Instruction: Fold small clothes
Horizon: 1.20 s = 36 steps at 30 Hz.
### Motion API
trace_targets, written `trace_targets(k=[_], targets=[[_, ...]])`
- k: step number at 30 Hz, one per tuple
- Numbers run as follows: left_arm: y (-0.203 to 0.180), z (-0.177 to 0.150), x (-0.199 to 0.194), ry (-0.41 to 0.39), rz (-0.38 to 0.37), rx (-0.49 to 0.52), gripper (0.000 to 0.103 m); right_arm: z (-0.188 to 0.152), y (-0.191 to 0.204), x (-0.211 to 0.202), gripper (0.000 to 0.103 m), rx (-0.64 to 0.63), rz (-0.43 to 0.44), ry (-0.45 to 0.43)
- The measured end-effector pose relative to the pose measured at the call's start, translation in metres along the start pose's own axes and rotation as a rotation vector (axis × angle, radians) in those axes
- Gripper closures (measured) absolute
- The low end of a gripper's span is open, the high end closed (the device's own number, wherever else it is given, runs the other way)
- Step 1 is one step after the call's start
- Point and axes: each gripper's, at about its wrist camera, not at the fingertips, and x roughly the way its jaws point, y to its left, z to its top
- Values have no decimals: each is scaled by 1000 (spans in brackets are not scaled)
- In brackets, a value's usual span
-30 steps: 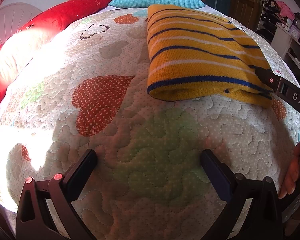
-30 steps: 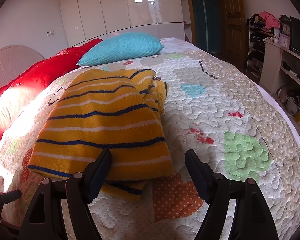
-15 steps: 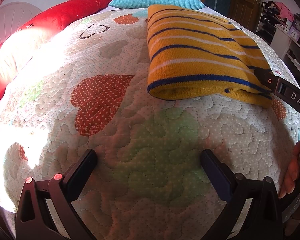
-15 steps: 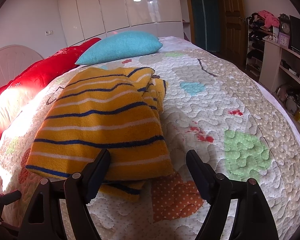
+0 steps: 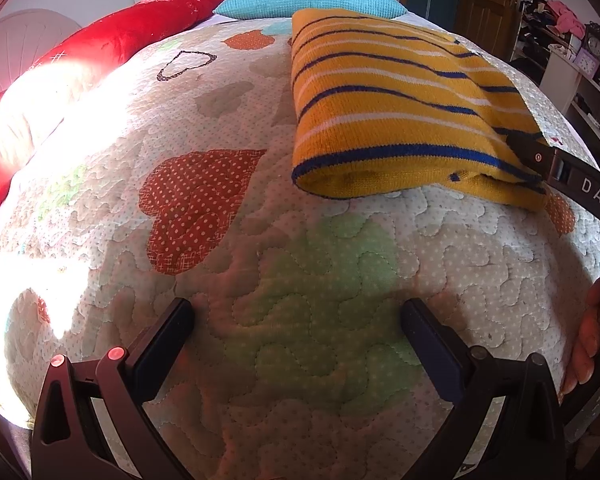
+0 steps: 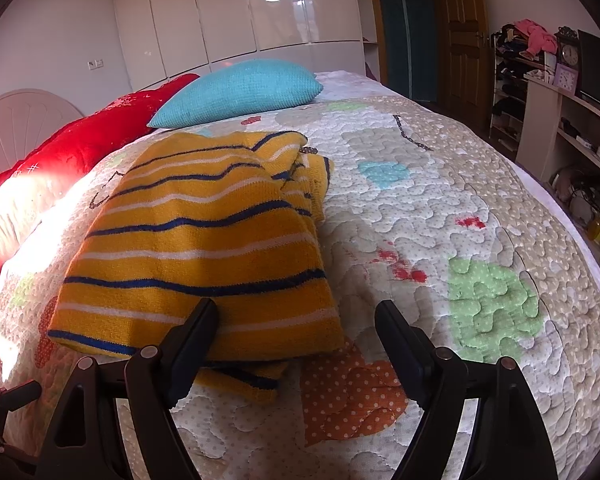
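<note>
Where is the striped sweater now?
The striped sweater lies folded on the quilt, left of centre in the right wrist view, below the blue pillow.

Folded striped sweater (image 6: pixel 204 256) (yellow, blue-striped) lies on quilt (image 6: pixel 480 208).

Right tool (image 5: pixel 580 184) cut off at edge

Ahead of the right gripper (image 6: pixel 296 328), whose matt black plastic fingers stand spread, lies a yellow sweater (image 6: pixel 204 248) of coarse ribbed knit, on a quilted cotton bedspread (image 6: pixel 440 208) puckered by stitching. Beyond it sit a nubbly turquoise woven pillow (image 6: pixel 240 92) and a plush red cushion (image 6: pixel 84 140). Farther back are glossy white wardrobe doors (image 6: pixel 260 12) and a varnished wooden door (image 6: pixel 460 28).
</note>
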Motion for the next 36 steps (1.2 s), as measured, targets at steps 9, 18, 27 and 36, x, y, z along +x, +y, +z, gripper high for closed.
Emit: trace_targets(k=[9,18,27,36], targets=[[3,-1,2,-12,-14,-1,0,-1,-6,6,14,31,13,20],[7,-2,2,-33,-54,29,0,-12,-13,-12,12,108,-66,-21],[11,-2,-9,-43,-89,51,0,-42,-7,-39,12,122,-65,-69],[4,1,-96,-432,23,53,0,-34,-5,-44,12,105,-33,-96]])
